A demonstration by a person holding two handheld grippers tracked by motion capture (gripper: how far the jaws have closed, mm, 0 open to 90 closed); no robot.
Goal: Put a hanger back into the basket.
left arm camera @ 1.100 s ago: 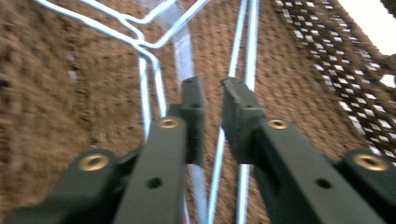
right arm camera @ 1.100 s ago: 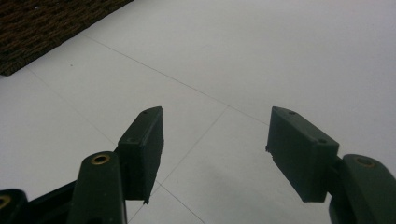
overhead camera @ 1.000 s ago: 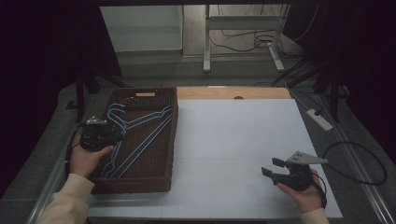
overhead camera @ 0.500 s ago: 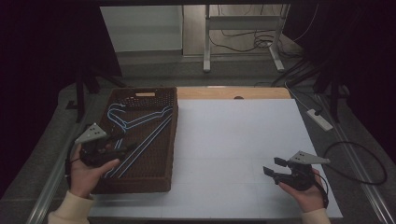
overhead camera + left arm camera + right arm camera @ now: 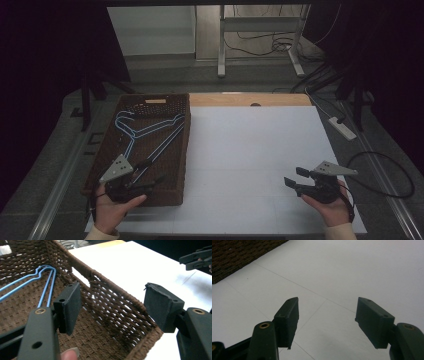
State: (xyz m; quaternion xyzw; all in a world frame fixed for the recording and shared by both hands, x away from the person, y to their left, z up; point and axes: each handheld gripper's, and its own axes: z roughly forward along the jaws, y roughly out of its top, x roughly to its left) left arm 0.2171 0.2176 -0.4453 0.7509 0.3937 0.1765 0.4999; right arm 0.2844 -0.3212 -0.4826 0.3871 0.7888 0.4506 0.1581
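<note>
Left gripper (image 5: 150, 184), jaws just opened and empty, hovers over the basket's (image 5: 150, 101) near corner, beside 2 hangers (image 5: 150, 131).

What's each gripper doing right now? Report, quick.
Left gripper: open, jaws just opened wider, nothing between them, over the basket.
Right gripper: open, empty, above the white table.

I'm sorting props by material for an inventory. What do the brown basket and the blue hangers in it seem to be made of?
The basket looks like woven wicker or rattan, possibly paper cord: dark brown, matte strands in an open weave, with gaps showing light in the left gripper view. The hangers look like thin wire with a smooth light blue coating, likely plastic or paint over metal: slender bent rods with a slight sheen.
</note>
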